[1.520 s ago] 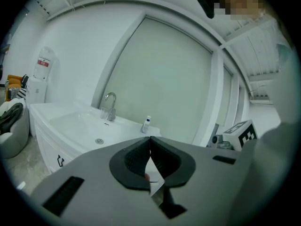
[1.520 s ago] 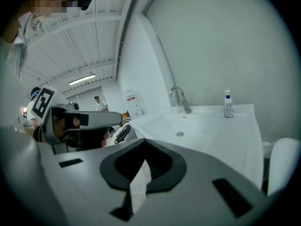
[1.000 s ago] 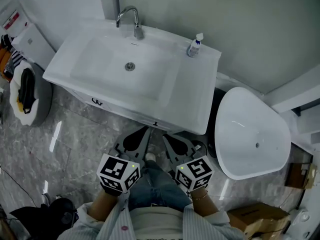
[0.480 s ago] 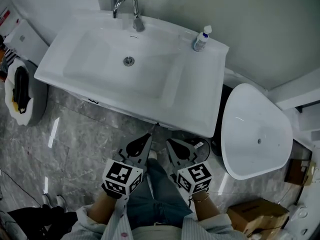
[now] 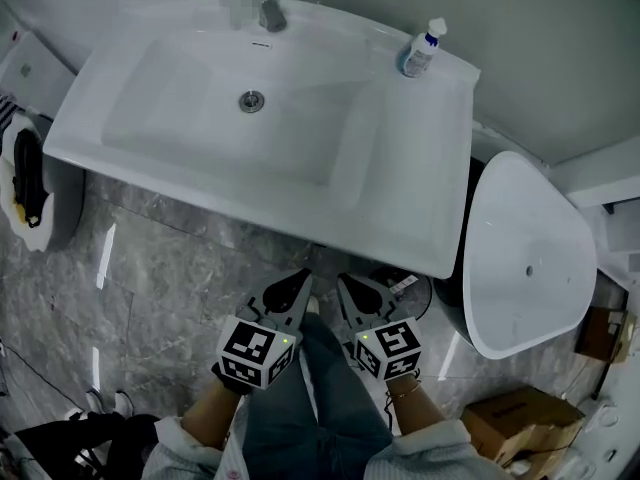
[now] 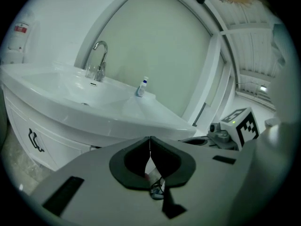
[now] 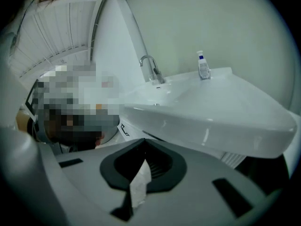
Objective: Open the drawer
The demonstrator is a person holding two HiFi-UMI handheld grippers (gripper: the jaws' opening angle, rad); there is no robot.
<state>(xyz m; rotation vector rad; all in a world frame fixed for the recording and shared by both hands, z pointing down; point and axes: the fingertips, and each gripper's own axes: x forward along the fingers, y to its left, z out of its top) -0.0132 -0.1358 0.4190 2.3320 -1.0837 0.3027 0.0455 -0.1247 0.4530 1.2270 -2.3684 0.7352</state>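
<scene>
The white vanity cabinet under the basin (image 5: 250, 118) holds the drawer. Its front, with a black handle (image 6: 34, 140), shows at lower left in the left gripper view. The same handle (image 7: 123, 129) appears small under the basin rim in the right gripper view. In the head view the basin's overhang hides the drawer front. My left gripper (image 5: 303, 278) and right gripper (image 5: 341, 280) hang side by side below the basin's front edge, above the floor. Both are shut with nothing in them, and both stand apart from the cabinet.
A faucet (image 5: 268, 8) and a small soap bottle (image 5: 420, 50) stand on the basin's back rim. A white oval fixture (image 5: 525, 258) sits to the right, a cardboard box (image 5: 510, 423) at lower right, a white bin (image 5: 25, 183) at far left. The floor is grey marble tile.
The view has moved closer over the basin, which now fills more of the frame and hides the cabinet front. Both grippers stay shut and side by side, nearer the basin edge.
</scene>
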